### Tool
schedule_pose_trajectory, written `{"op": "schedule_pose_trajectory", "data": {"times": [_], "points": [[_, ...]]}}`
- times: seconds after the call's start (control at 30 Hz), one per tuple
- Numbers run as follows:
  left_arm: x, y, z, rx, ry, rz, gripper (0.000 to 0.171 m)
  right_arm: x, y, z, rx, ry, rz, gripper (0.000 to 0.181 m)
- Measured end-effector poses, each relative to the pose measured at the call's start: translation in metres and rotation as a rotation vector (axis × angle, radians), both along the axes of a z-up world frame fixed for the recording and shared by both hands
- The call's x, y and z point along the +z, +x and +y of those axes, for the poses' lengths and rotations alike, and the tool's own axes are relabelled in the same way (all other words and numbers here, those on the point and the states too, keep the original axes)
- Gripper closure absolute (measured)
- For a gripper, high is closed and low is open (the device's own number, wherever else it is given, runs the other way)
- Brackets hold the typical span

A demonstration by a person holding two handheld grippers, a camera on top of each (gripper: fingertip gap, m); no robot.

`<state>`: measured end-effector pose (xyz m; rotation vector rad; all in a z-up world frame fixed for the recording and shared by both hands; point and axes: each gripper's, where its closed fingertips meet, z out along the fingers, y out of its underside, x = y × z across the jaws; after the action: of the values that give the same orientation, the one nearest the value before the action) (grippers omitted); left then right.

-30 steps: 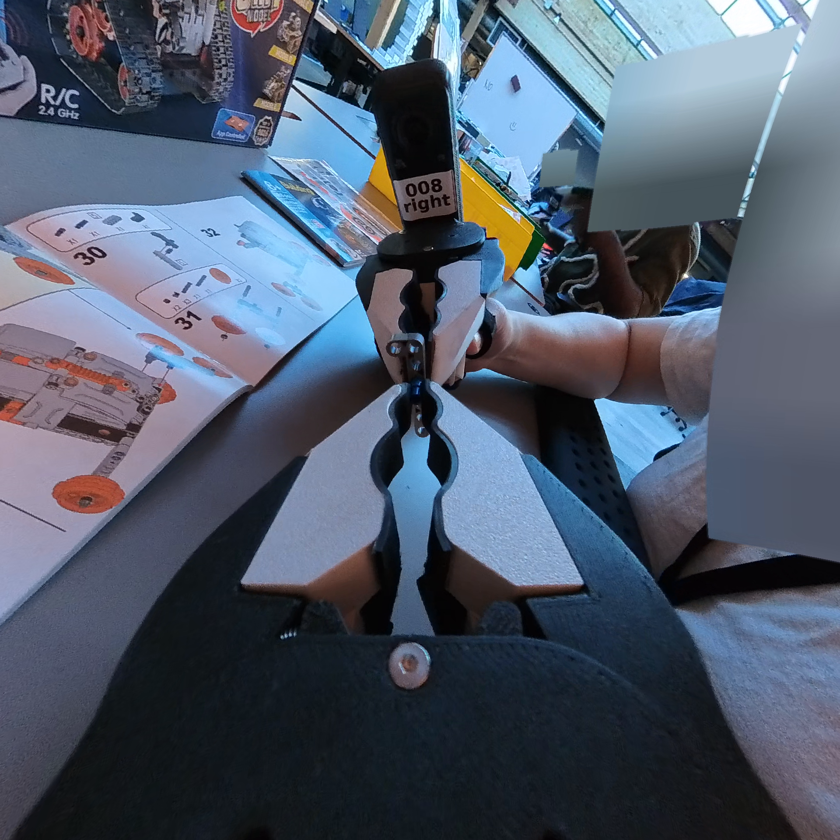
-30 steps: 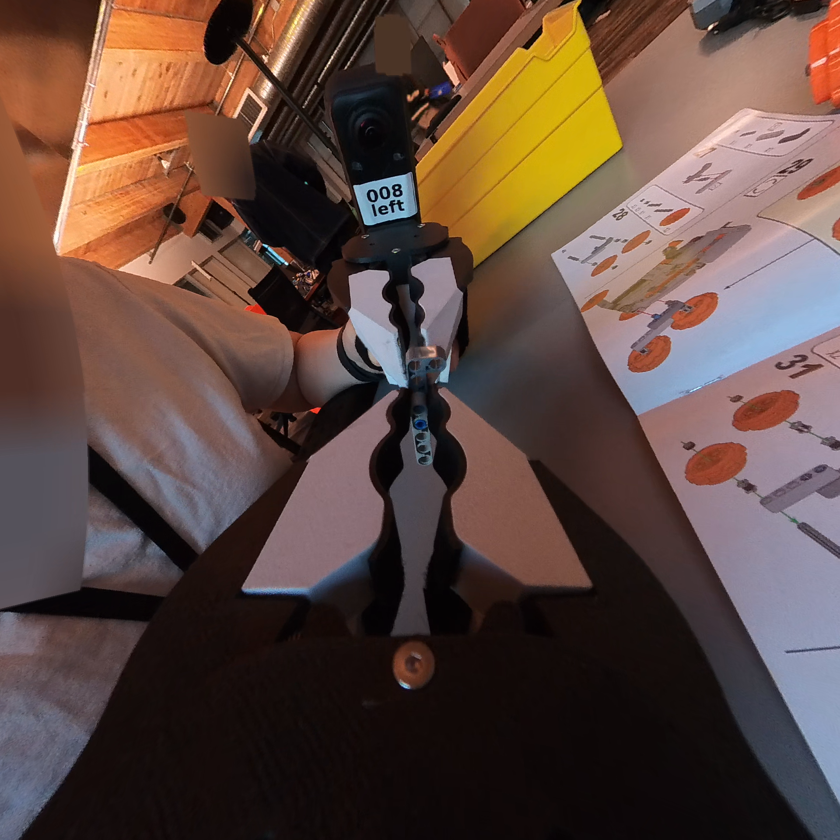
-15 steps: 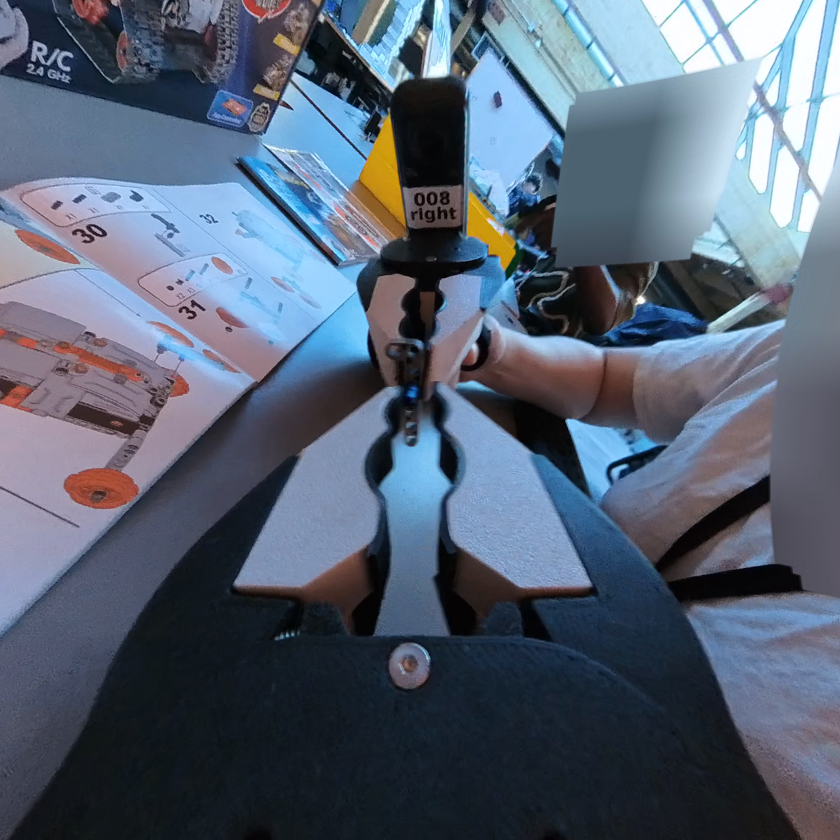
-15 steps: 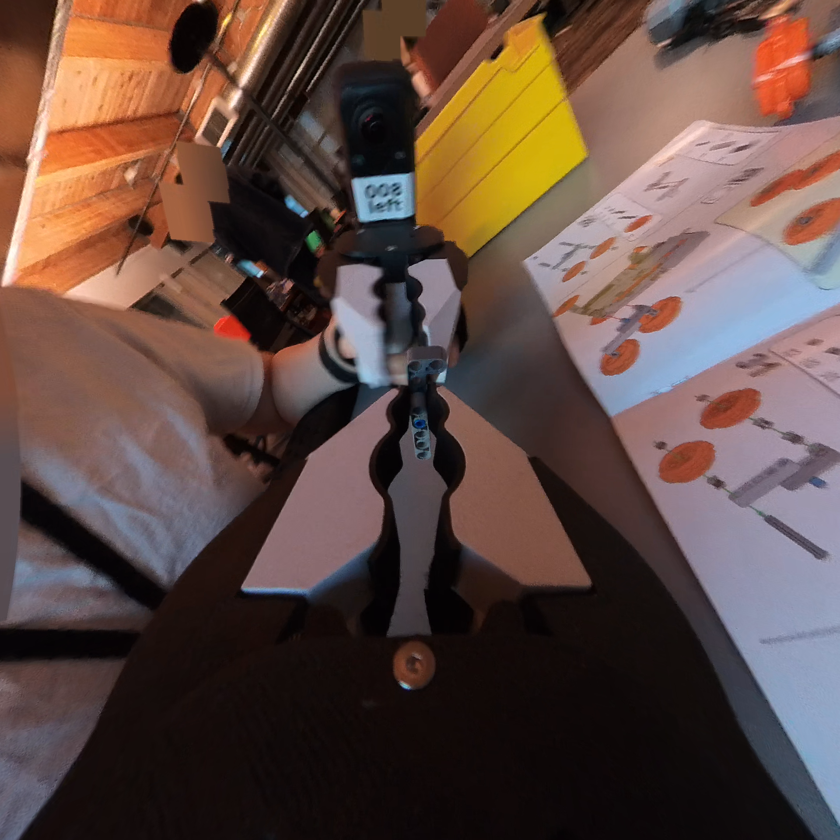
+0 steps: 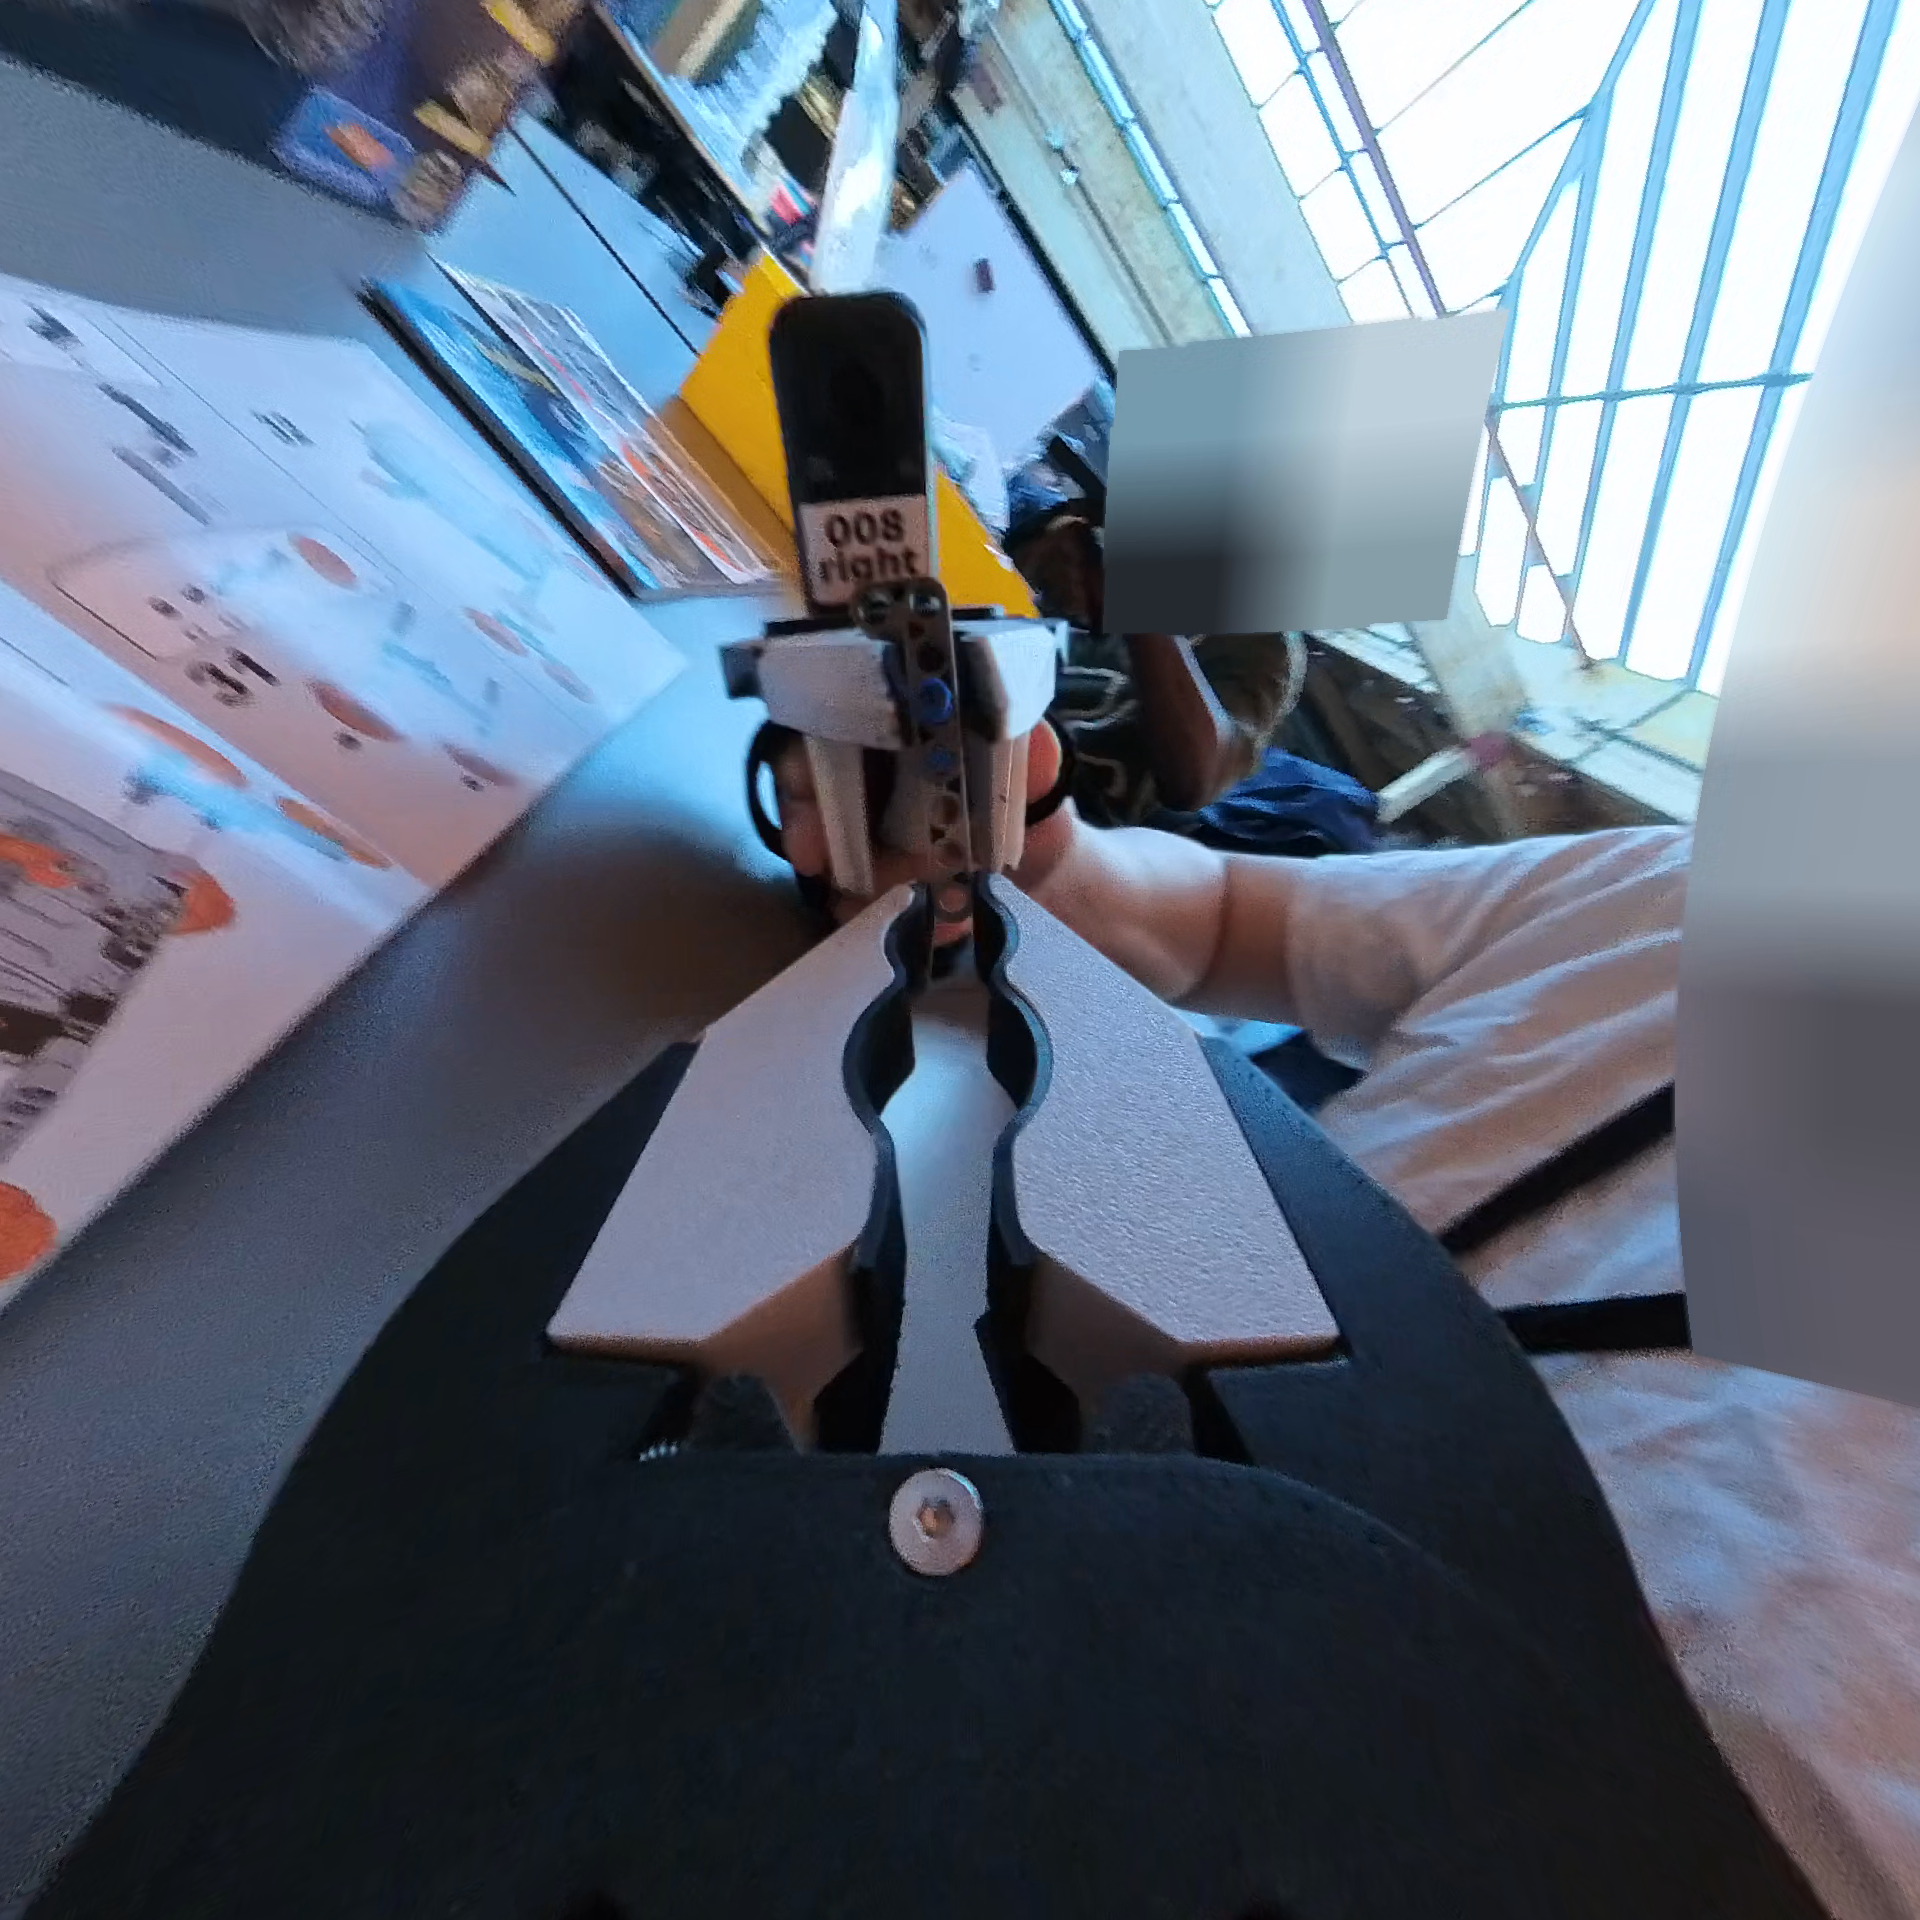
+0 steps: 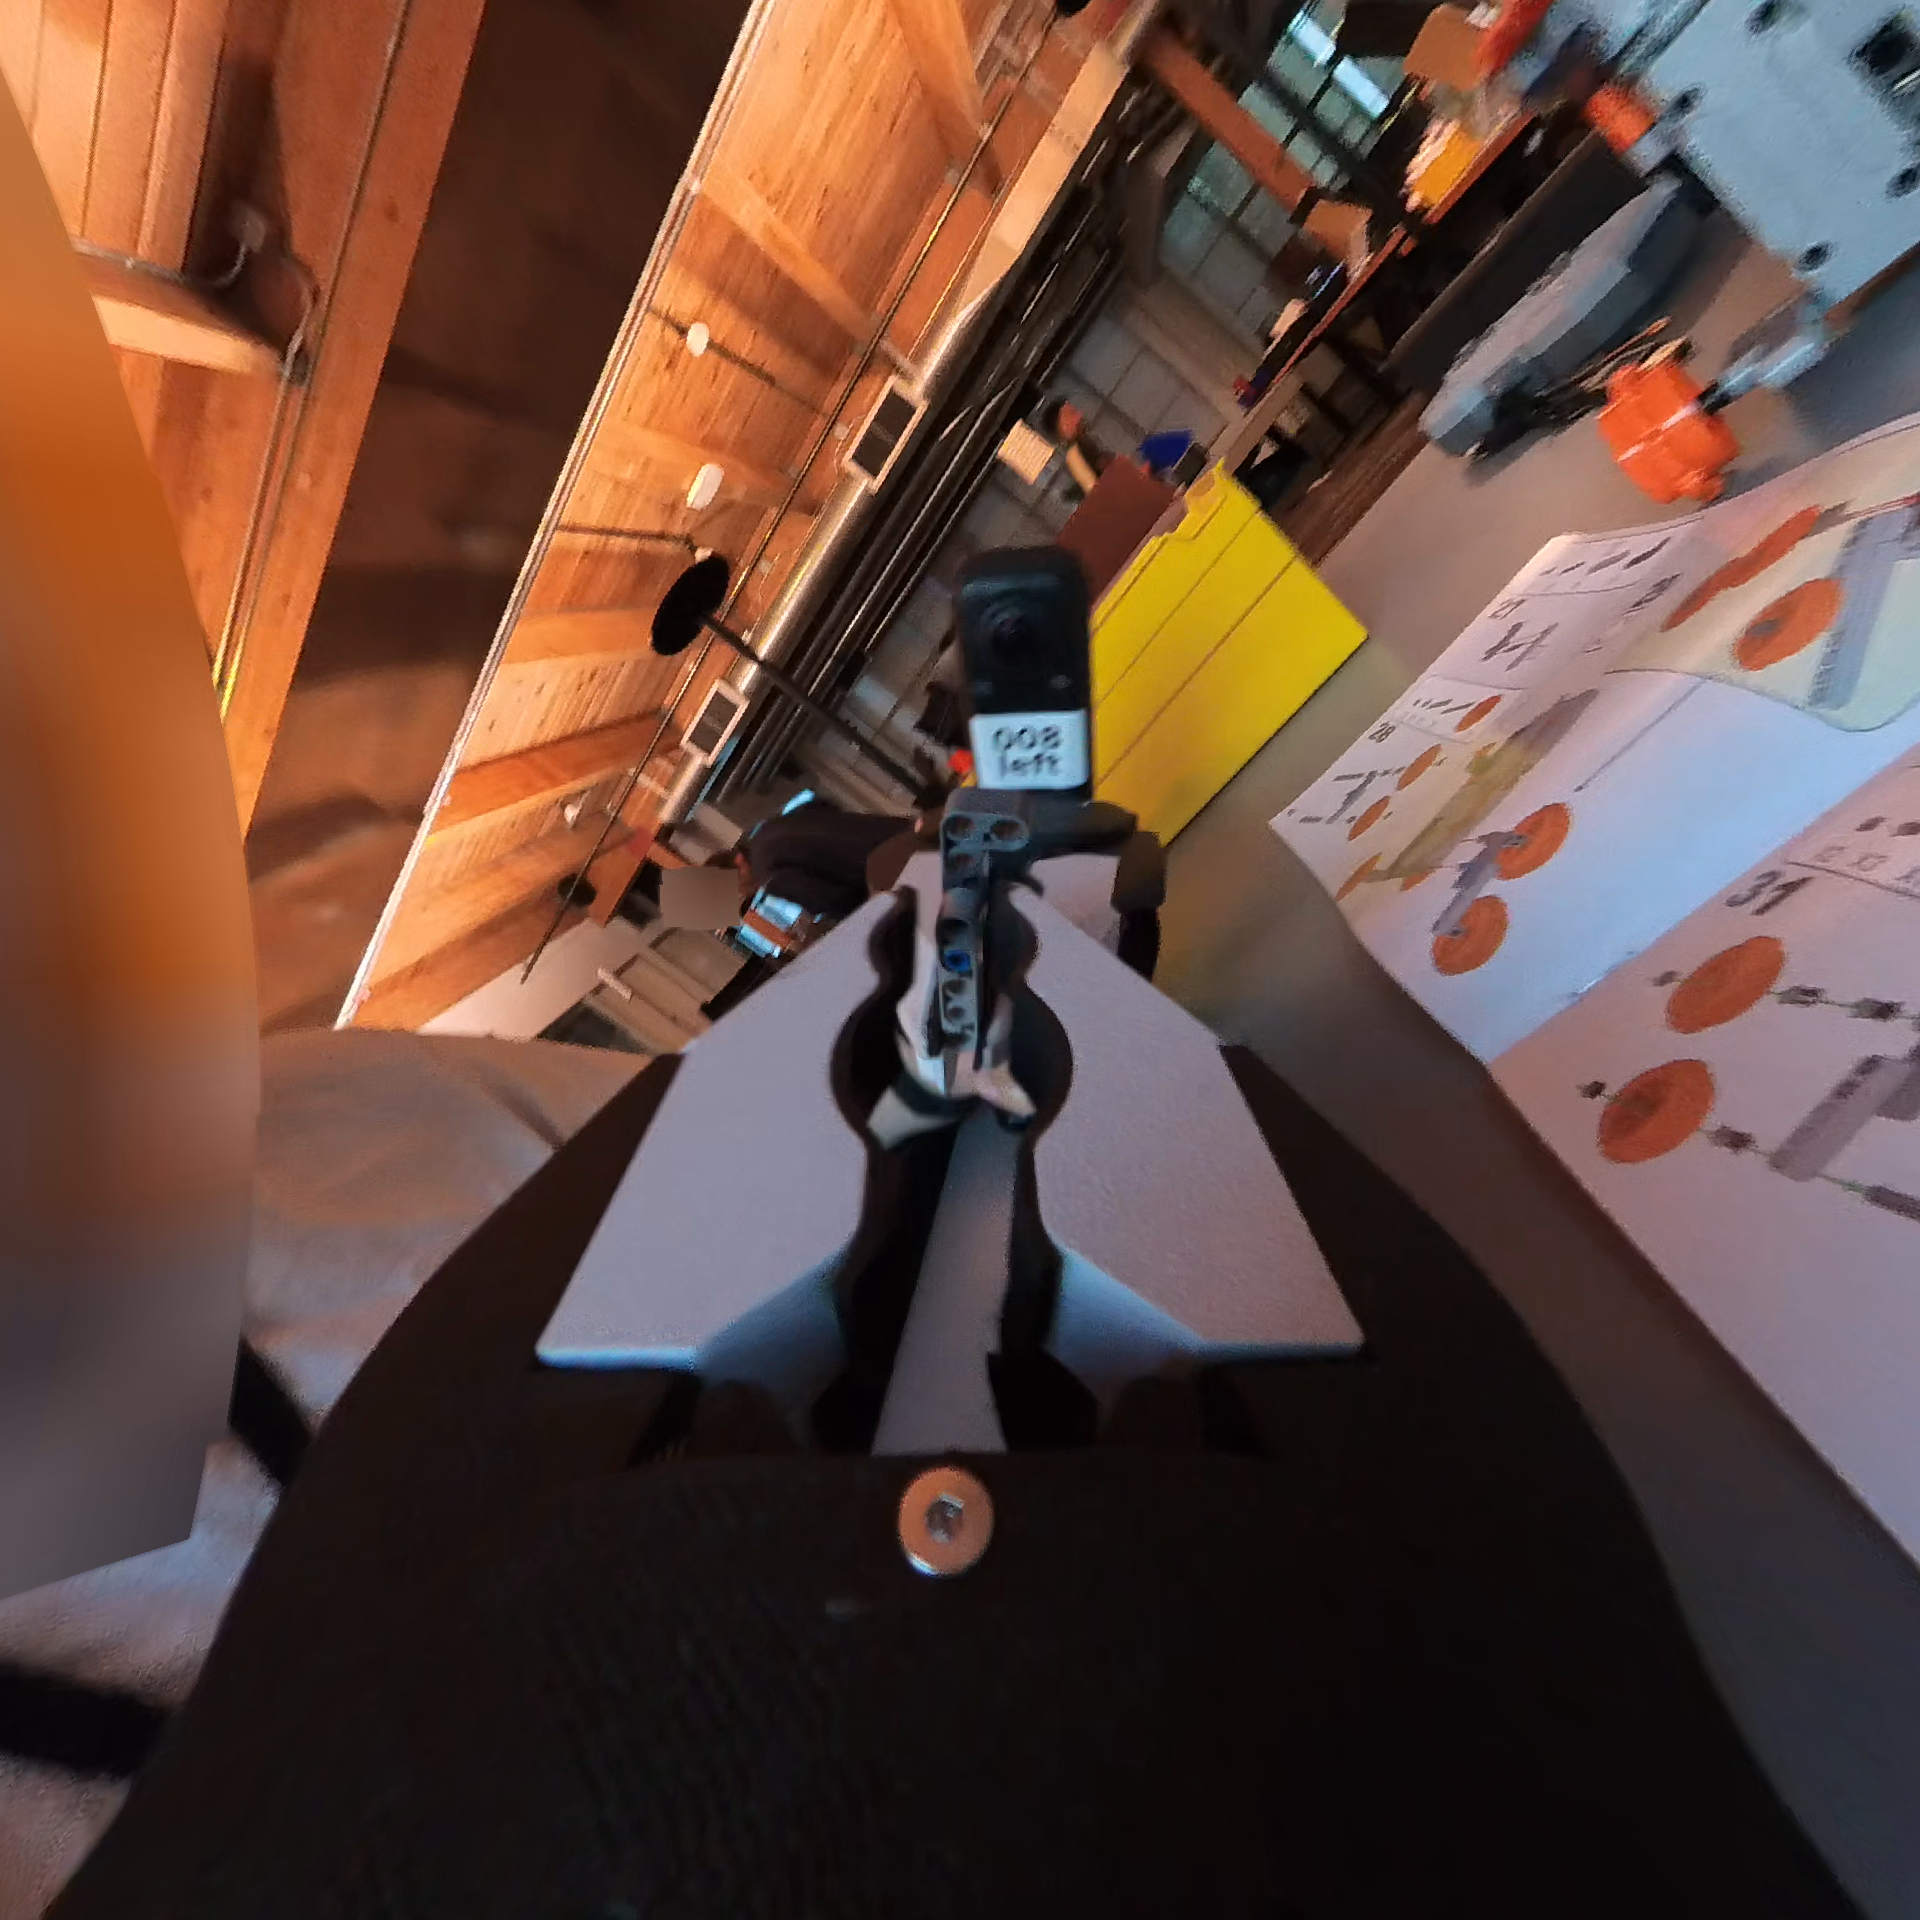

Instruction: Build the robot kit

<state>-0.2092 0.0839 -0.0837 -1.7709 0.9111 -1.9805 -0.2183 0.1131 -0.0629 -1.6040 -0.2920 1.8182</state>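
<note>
A thin grey beam point(image 5: 932, 748) with round holes and blue pins stands upright between the two grippers. My left gripper point(image 5: 948, 902) is shut on its lower end, with both pads against it. My right gripper point(image 6: 961, 914) is open. The beam point(image 6: 961, 940) and its cross-shaped top point(image 6: 987, 831) stand between the right fingers with dark gaps on both sides. In the left wrist view the right gripper point(image 5: 914, 717) faces me with its white fingers point(image 5: 821, 696) spread beside the beam. Both grippers are held in the air above the table edge.
An open instruction booklet point(image 5: 260, 623) lies on the grey table point(image 5: 416, 1039) and also shows in the right wrist view point(image 6: 1662, 935). A yellow bin point(image 6: 1216, 644) stands behind it and an orange object point(image 6: 1662, 436) farther back. A person's forearm point(image 5: 1143, 914) holds the right gripper. Only a small space, under 4 cm, lies between the two pairs of fingers. From either gripper's tips it is about 20 cm to the orange object point(image 6: 1662, 436).
My left jaws opened and then closed on the beam's lower end. My right jaws, shut on the beam before, have opened off it. Both grippers have tilted upward.
</note>
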Motion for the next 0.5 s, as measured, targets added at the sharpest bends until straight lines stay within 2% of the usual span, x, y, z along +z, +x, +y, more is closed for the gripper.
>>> {"op": "schedule_pose_trajectory", "data": {"times": [0.07,0.1,0.13,0.2,0.27,0.3,0.37,0.43,0.5], "points": [[0.0,-0.006,-0.011,-0.086,-0.093,0.004,0.168,-0.005,0.0,-0.016,0.069,0.05,-0.064,0.128],[-0.002,-0.009,-0.018,-0.131,-0.133,0.026,0.168,-0.006,0.002,-0.027,0.1,0.123,-0.117,0.118],[-0.006,-0.011,-0.028,-0.187,-0.162,0.056,0.168,-0.01,0.005,-0.038,0.119,0.225,-0.214,0.118],[-0.019,-0.016,-0.055,-0.341,-0.179,0.162,0.168,-0.02,0.012,-0.054,0.102,0.542,-0.478,0.109],[-0.028,-0.022,-0.08,-0.478,-0.18,0.231,0.168,-0.026,0.011,-0.072,0.122,0.828,-0.683,0.112],[-0.03,-0.022,-0.087,-0.512,-0.189,0.241,0.168,-0.026,0.006,-0.082,0.143,0.903,-0.719,0.114],[-0.032,-0.028,-0.101,-0.601,-0.189,0.259,0.168,-0.031,-0.007,-0.099,0.216,0.979,-0.733,0.119],[-0.035,-0.032,-0.109,-0.653,-0.163,0.276,0.168,-0.046,-0.012,-0.107,0.292,0.996,-0.785,0.131],[-0.037,-0.035,-0.115,-0.685,-0.148,0.289,0.167,-0.057,-0.017,-0.115,0.363,0.986,-0.787,0.132]]}}
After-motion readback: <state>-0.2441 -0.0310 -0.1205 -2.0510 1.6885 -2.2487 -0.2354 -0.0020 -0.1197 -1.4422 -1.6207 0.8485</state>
